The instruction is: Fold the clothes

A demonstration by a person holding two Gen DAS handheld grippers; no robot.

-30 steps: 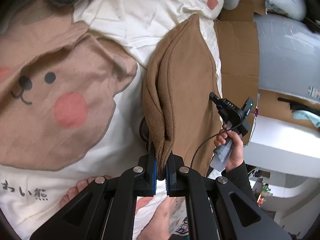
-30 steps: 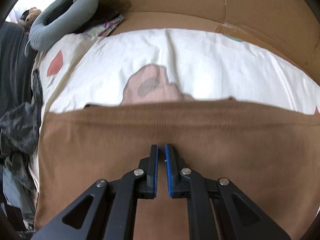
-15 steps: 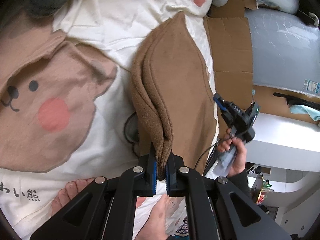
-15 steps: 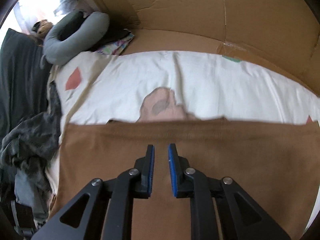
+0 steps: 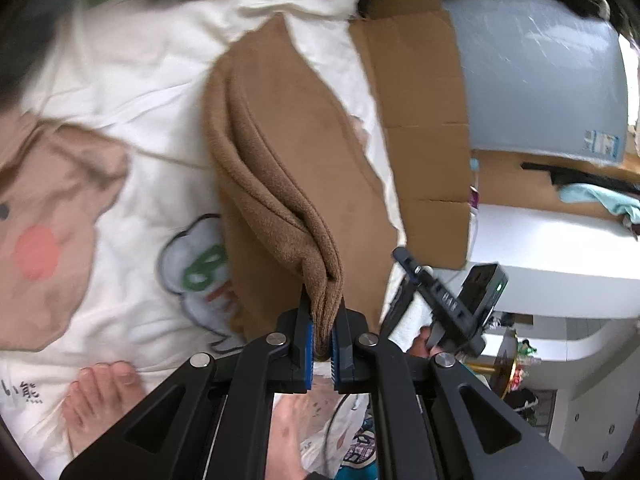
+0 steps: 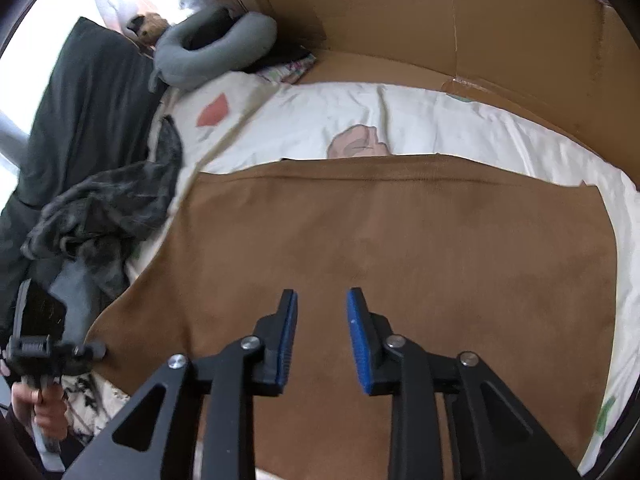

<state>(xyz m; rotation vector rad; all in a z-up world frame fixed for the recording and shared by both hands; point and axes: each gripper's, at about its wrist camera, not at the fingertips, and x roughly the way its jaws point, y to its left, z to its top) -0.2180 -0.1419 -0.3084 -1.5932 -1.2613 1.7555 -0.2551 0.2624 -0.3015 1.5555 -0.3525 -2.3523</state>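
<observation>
A brown garment (image 5: 288, 168), doubled into soft layered folds, is spread on the white bedsheet (image 5: 132, 80); its edge is pinched by the left tongs (image 5: 322, 334), while the right tongs (image 6: 322, 334) are held wide above it.

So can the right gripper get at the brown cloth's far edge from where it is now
Probably yes. The right gripper is open and holds nothing, above the flat brown cloth. Nothing lies on the cloth between its fingers and the far edge. The left gripper pinches the other end, off to the side.
</observation>
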